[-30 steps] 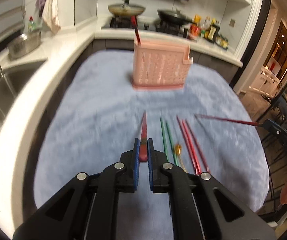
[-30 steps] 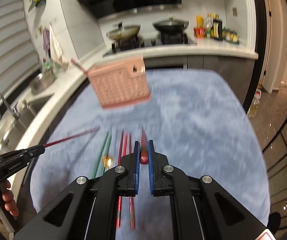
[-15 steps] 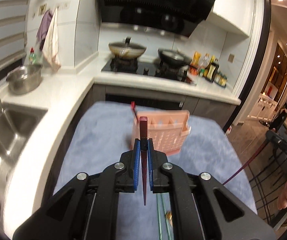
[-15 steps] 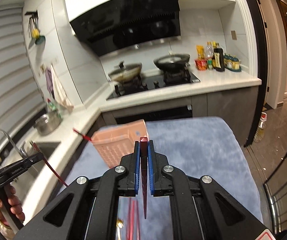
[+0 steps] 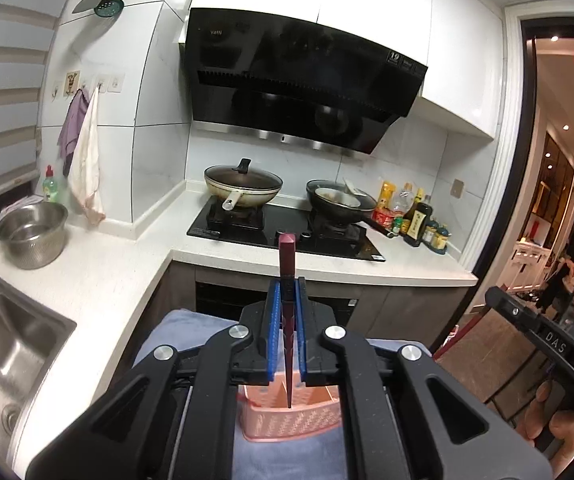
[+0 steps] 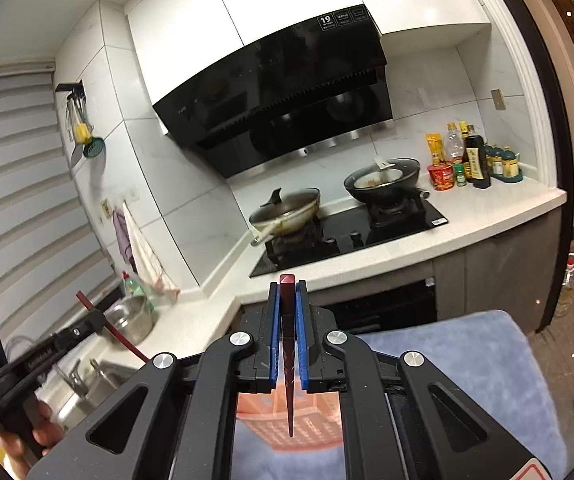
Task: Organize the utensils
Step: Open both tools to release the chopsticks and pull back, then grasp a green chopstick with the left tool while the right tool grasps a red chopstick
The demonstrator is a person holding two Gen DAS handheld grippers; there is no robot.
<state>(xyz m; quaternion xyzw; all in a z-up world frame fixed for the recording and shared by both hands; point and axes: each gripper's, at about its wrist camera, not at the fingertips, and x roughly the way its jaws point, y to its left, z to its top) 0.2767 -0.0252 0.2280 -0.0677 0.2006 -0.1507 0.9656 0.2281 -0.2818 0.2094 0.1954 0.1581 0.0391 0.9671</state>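
Above the pink basket [image 5: 293, 420], each claw [image 5: 287, 300] [image 6: 287, 304] pinches one upright red chopstick [image 5: 287, 264] [image 6: 287, 312].

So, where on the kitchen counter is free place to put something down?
Bare white counter lies between the steel colander and the hob, and along the front edge. The corner right of the hob is crowded with sauce bottles.

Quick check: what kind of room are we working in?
A home kitchen, by the look of it: a hob with two pans under a black hood, a steel sink at left, and sauce bottles on the counter.
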